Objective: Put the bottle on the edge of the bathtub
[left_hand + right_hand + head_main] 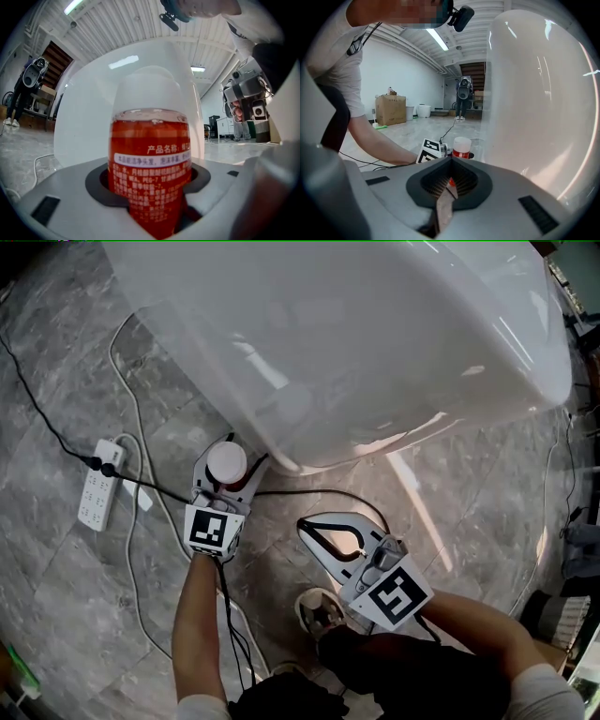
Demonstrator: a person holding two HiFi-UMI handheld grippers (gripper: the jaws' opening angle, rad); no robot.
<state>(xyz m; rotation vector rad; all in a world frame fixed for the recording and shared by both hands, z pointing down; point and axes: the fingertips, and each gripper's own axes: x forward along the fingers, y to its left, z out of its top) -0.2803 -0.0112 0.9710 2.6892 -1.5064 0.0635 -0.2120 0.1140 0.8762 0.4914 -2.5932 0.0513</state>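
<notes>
Grey stone floor [450, 512]: bathtub [375, 343], power strip [98, 486], cables [150, 486]

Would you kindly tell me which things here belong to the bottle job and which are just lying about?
Job: bottle, held in the left claw; bathtub, whose edge it goes on.
Lying about: power strip; black cable; right claw, shut and empty.

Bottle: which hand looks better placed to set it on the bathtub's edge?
Left. The left tool holds the bottle beside the bathtub; the right tool is shut and empty.
</notes>
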